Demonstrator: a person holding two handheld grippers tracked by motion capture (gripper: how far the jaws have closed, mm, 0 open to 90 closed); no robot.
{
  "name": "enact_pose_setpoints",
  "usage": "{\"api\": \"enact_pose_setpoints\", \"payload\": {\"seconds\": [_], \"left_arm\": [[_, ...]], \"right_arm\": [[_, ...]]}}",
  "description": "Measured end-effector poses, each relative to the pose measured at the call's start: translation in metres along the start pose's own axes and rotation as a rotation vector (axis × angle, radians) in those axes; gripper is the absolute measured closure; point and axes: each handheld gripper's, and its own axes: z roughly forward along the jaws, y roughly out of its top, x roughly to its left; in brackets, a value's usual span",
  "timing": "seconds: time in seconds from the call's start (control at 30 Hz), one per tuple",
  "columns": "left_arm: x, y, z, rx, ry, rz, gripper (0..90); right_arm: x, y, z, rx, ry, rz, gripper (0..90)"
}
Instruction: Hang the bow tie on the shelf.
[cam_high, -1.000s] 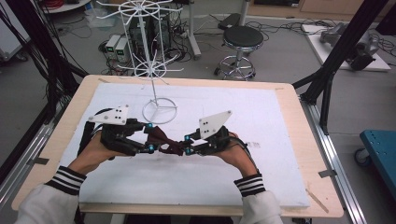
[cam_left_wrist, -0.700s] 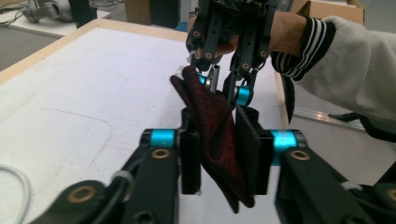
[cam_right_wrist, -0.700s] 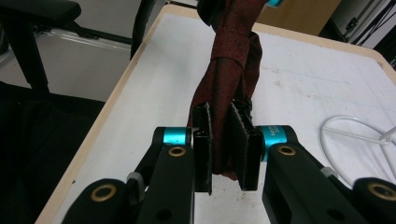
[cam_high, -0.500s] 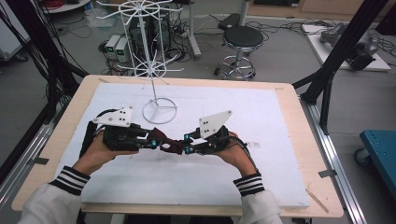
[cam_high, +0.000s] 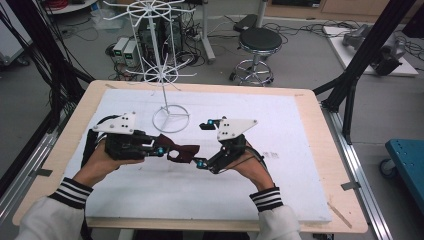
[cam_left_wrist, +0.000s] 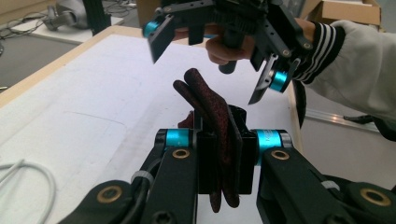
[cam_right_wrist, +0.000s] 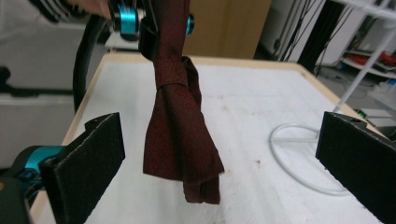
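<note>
- My left gripper (cam_high: 161, 150) has its two black jaws clamped tight on a dark maroon bow tie of woven fabric (cam_high: 181, 151); in the left gripper view the cloth (cam_left_wrist: 215, 122) is pinched between them, one end poking out past the tips and the other hanging below.
- In the high view the bow tie sits at the centre of the white foam mat (cam_high: 280, 125), held just above it, reaching from my left gripper toward 3 o'clock.
- My right gripper (cam_high: 206, 145) has its jaws spread wide, one up at 12 o'clock near the grey three-cornered plate, the other low beside the bow tie's free end; neither touches the fabric.
- In the right gripper view the bow tie (cam_right_wrist: 180, 126) hangs between my open black pads (cam_right_wrist: 88, 158), knotted at its middle, the lower end flaring out over the mat.
- The left gripper view shows my right gripper (cam_left_wrist: 210, 51) facing me at 12 o'clock, agape just beyond the fabric.
- A white wire display stand with a ring base (cam_high: 171, 119) stands on the mat at 12 o'clock from the bow tie, near but apart.
- The mat lies on a light wooden table (cam_high: 327, 150).
</note>
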Motion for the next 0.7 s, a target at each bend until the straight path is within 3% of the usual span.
{"api": "enact_pose_setpoints", "payload": {"seconds": [0.27, 0.37, 0.53, 0.7], "left_arm": [[0.008, 0.011, -0.017, -0.027, 0.052, -0.011, 83.1], [0.013, 0.017, -0.023, -0.026, 0.074, -0.012, 83.1], [0.02, 0.025, -0.031, -0.028, 0.101, -0.015, 83.1], [0.028, 0.034, -0.039, -0.027, 0.132, -0.019, 83.1]], "right_arm": [[0.0, -0.007, -0.017, -0.038, -0.063, 0.041, 0.5], [0.001, -0.011, -0.033, -0.073, -0.114, 0.059, 0.5], [0.005, -0.016, -0.05, -0.075, -0.189, 0.056, 0.5], [0.008, -0.014, -0.063, -0.113, -0.222, 0.054, 0.5]]}}
